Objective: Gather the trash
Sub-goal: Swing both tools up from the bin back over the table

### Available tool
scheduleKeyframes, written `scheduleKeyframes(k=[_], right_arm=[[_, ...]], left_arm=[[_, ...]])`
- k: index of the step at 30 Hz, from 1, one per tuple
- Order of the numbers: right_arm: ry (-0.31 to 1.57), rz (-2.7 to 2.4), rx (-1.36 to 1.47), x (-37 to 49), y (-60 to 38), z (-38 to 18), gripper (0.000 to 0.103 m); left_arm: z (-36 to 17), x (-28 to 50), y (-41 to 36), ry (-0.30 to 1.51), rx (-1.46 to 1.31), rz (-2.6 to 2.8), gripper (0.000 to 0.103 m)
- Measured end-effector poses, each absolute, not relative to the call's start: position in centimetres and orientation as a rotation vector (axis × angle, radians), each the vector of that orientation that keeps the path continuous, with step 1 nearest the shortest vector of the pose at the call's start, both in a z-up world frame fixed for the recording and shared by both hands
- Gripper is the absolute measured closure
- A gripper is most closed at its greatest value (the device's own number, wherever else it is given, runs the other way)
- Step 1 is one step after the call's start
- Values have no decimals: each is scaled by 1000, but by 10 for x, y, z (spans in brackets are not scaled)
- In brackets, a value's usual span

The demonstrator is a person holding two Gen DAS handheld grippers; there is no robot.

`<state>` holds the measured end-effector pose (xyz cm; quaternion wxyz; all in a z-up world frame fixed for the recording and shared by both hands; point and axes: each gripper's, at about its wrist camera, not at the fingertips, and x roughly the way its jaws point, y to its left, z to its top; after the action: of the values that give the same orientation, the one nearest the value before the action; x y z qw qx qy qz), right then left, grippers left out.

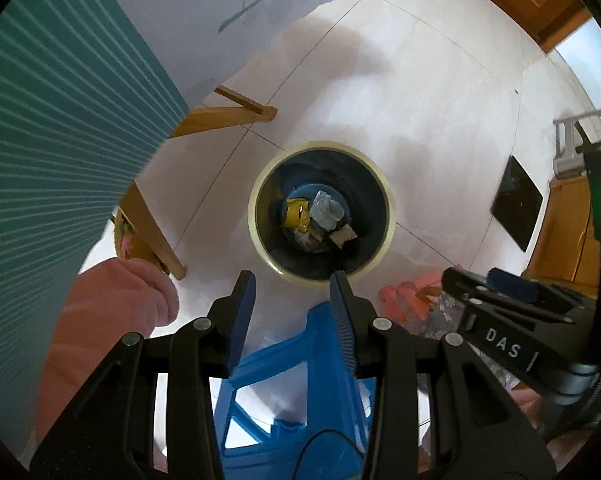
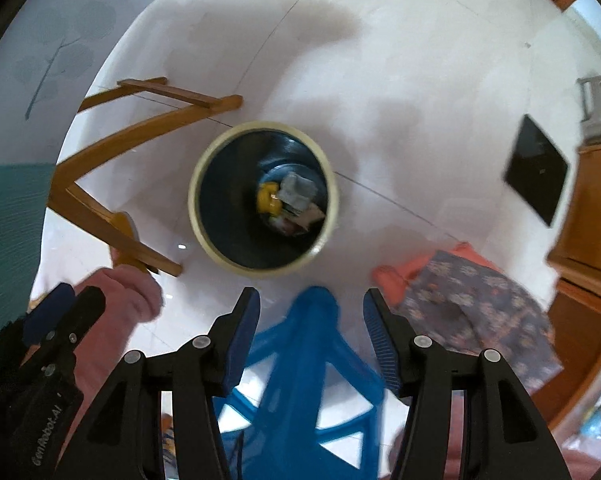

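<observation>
Both grippers hang over the pale tiled floor [image 1: 420, 92] with nothing between their fingers: the left gripper [image 1: 292, 280] has its jaws spread at the bottom centre of its view, and the right gripper [image 2: 311, 295] is released too, its gap wider.

Largest below is the trash bin [image 1: 260, 184], a round dark bucket with a cream rim, standing upright at the centre of both views, its mouth facing straight up at the cameras and its long axis running away down to the floor. In the right wrist view the bin [image 2: 204, 168] sits a little left of centre.

A blue plastic stool [image 1: 296, 364] fills the bottom centre, just under the fingers.

Down in the bin's bottom lie a yellow wrapper [image 1: 294, 212], a crumpled pale paper [image 1: 326, 208] touching it, and a small brown scrap [image 1: 342, 236] beside them.
</observation>
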<state>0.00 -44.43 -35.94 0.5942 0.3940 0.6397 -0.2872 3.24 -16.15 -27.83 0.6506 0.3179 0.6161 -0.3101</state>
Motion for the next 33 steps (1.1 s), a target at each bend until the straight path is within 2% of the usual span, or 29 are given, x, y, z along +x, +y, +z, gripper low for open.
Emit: scheduleKeyframes(k=[11,24,33], right_arm=[[1341,-677,808,-25,-420,-227,48],[1134,-546,594,-1,-374,-73,48],[1047,-456,467,49,-342,-9,48]], left_arm=[[-185,-7,-159,1291,791,-861,68],[-30,-4,-123,1078,755,-1012,68],[13,39,-80,1046,680,-962,68]])
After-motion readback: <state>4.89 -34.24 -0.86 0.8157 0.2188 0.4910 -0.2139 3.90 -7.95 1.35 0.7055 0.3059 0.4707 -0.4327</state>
